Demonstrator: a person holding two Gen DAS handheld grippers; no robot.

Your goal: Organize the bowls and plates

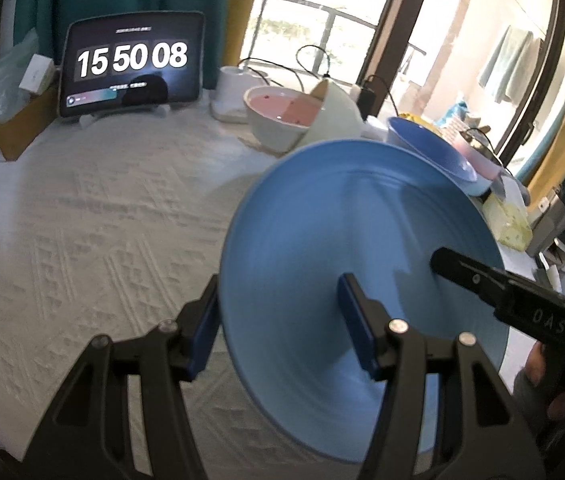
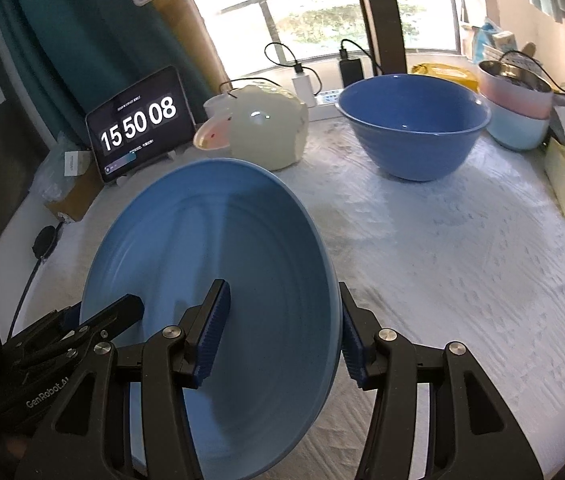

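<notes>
So both grippers, left (image 1: 278,332) and right (image 2: 282,336), are clamping opposite rims of the light-blue plate (image 2: 218,280), carrying it tilted above the counter (image 2: 462,280). It's looking stiff, glazed, slippery, breakable; gripping at the rim is making sense.

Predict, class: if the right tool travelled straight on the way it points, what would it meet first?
Discounting the blue plate it grips, probably the white tablecloth, short of the deep blue bowl; depth is uncertain.
</notes>
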